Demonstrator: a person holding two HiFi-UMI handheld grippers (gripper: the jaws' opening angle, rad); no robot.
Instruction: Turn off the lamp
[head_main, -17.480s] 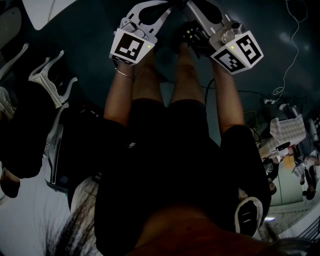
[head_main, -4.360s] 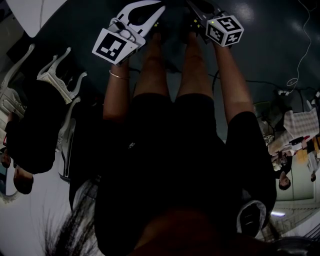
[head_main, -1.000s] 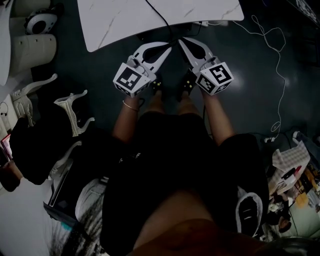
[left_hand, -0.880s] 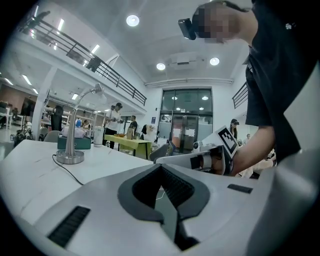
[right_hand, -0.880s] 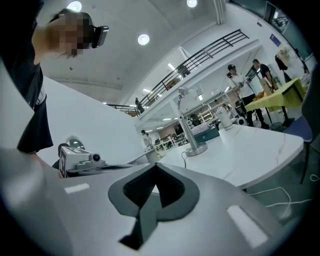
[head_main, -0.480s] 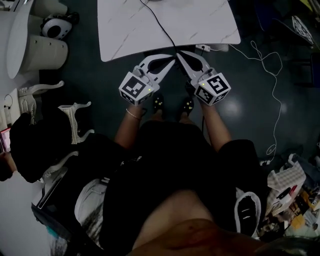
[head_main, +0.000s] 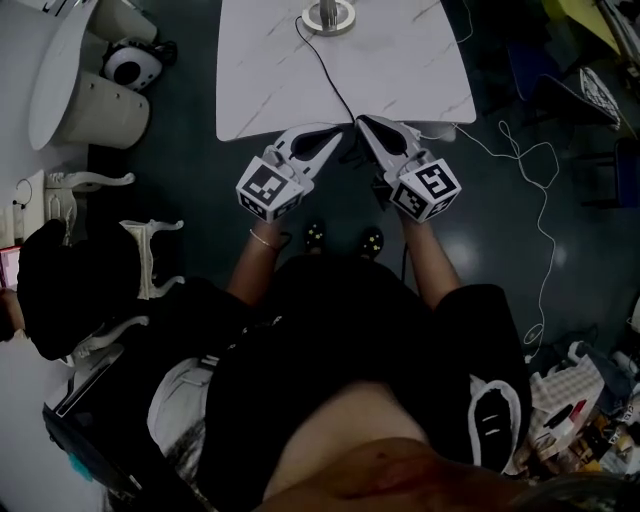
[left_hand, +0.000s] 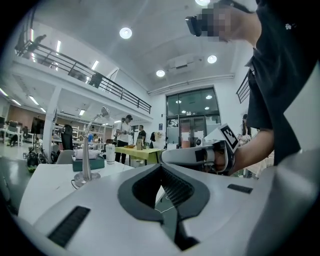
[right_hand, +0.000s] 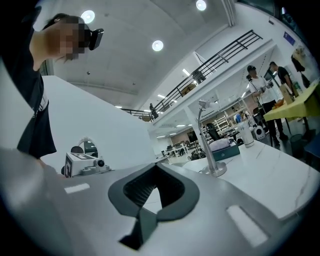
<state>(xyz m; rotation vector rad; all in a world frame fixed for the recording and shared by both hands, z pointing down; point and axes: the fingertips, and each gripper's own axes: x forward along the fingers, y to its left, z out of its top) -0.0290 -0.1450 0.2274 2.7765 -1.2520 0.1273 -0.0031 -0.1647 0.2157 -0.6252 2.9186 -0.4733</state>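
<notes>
The lamp stands on a white marble table (head_main: 400, 60); its round metal base (head_main: 328, 15) shows at the head view's top edge, with a black cord (head_main: 335, 80) running to the table's front edge. In the left gripper view the lamp (left_hand: 86, 150) stands far left, thin stem curving to a small head. It appears right of centre as the lamp (right_hand: 209, 145) in the right gripper view. My left gripper (head_main: 338, 128) and right gripper (head_main: 360, 120) hover side by side at the table's front edge, both shut and empty, well short of the lamp.
White cylinders and a round white top (head_main: 85, 95) sit at the left. White chairs (head_main: 150, 250) and a person in black (head_main: 60, 290) are nearby. A white cable (head_main: 545, 200) trails on the dark floor. A teal box (left_hand: 92, 162) and a cup (left_hand: 110, 152) stand behind the lamp.
The head view has tilted forward, bringing the table and then the lamp base into sight. Both grippers have come up to the table's front edge, still shut.
</notes>
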